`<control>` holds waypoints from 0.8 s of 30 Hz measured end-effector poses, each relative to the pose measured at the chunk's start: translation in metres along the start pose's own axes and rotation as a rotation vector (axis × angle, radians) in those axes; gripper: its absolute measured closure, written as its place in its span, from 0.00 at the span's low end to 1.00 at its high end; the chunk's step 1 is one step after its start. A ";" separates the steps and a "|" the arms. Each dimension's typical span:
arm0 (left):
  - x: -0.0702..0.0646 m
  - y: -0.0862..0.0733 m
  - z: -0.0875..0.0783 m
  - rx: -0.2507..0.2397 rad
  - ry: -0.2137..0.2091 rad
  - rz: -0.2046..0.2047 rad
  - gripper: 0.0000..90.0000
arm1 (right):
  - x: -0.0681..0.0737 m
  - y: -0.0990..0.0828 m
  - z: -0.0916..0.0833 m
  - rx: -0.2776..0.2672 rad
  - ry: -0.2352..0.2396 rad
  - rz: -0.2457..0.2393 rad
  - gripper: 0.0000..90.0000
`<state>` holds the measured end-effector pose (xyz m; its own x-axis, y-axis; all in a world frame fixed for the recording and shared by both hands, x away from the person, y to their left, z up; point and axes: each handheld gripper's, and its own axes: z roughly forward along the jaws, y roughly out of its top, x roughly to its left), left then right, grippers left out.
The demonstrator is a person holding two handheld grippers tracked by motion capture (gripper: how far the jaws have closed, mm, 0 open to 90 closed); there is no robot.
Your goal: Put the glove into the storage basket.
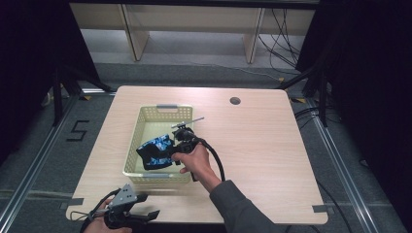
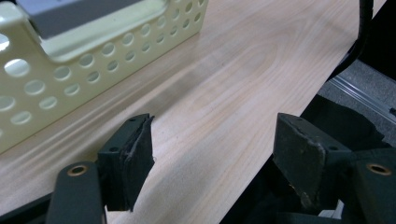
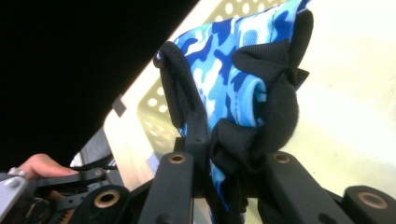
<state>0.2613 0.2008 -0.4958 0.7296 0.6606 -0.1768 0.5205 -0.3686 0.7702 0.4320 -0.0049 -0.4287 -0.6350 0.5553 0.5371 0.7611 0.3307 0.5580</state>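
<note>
Clamped tight on a bunched cloth [image 1: 154,151]: right gripper [image 1: 171,154], over the cream basket [image 1: 167,112]. Blue camouflage print on one face, black edging and lining, folds crumpled between the pads; cloth hanging inside the basket, above its floor, toward the near wall. Spread wide with nothing between: left gripper [image 1: 151,214], low at the near left edge of the wooden table [image 1: 262,136], just outside the basket's perforated wall.
</note>
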 end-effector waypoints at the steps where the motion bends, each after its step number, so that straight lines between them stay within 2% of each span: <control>1: 0.000 0.000 0.000 0.000 0.000 0.000 0.31 | 0.000 0.000 0.000 0.000 0.000 0.000 0.89; 2: 0.000 0.000 0.000 -0.001 0.001 -0.003 0.31 | -0.001 0.000 0.005 0.020 -0.012 0.004 0.89; 4: 0.002 -0.001 -0.001 0.012 0.002 0.018 0.30 | -0.002 0.000 0.010 0.042 -0.031 0.008 0.88; 5: 0.001 -0.001 0.000 -0.001 0.001 -0.003 0.30 | -0.003 -0.001 0.012 0.046 -0.038 0.010 0.88; 6: 0.000 -0.002 0.001 -0.006 0.004 -0.005 0.30 | -0.003 0.000 0.014 0.058 -0.049 0.020 0.88; 8: 0.000 -0.002 0.001 0.000 -0.001 -0.005 0.30 | -0.004 -0.001 0.017 0.082 -0.058 0.010 0.88; 9: 0.000 -0.002 0.000 0.024 0.010 -0.005 0.30 | -0.004 -0.001 0.019 0.089 -0.063 0.013 0.88; 10: 0.000 -0.002 0.001 0.024 0.015 -0.004 0.30 | -0.004 -0.001 0.021 0.097 -0.070 0.010 0.88; 11: 0.000 -0.002 0.001 0.014 0.002 0.003 0.30 | -0.004 -0.001 0.022 0.106 -0.080 0.027 0.88; 12: 0.000 -0.003 0.001 0.030 0.011 -0.001 0.30 | -0.004 -0.001 0.024 0.118 -0.088 0.038 0.88; 13: -0.001 -0.003 0.001 0.023 0.009 -0.005 0.30 | -0.005 -0.001 0.025 0.121 -0.086 0.027 0.87; 14: 0.000 -0.002 0.001 0.014 -0.003 0.005 0.30 | -0.005 -0.001 0.026 0.133 -0.084 0.037 0.87; 15: 0.001 -0.002 -0.001 0.037 0.004 0.028 0.30 | -0.004 -0.001 0.027 0.144 -0.093 0.057 0.86; 16: 0.001 -0.002 0.000 0.039 0.009 0.028 0.30 | -0.005 -0.001 0.028 0.133 -0.101 0.050 0.86; 17: 0.000 -0.003 0.000 0.027 -0.010 0.010 0.30 | -0.006 -0.001 0.028 0.143 -0.088 0.041 0.85; 18: 0.001 -0.002 0.000 0.040 0.005 0.028 0.30 | -0.007 -0.001 0.028 0.148 -0.103 0.040 0.84; 20: 0.000 -0.002 -0.001 0.033 -0.010 0.019 0.30 | -0.006 -0.001 0.029 0.153 -0.117 0.060 0.81; 21: -0.001 -0.002 0.000 0.015 -0.009 -0.001 0.30 | -0.006 -0.001 0.029 0.153 -0.118 0.056 0.81; 22: -0.001 -0.002 -0.001 0.013 -0.008 -0.002 0.30 | -0.006 -0.001 0.028 0.171 -0.119 0.045 0.80; 24: -0.001 -0.002 0.000 0.012 -0.009 -0.004 0.30 | -0.006 -0.001 0.028 0.173 -0.121 0.035 0.78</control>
<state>0.2592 0.2008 -0.4965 0.7312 0.6564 -0.1854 0.5290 -0.3741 0.7618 0.4385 0.0132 -0.4504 -0.5950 0.6529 0.4687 0.8006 0.4295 0.4178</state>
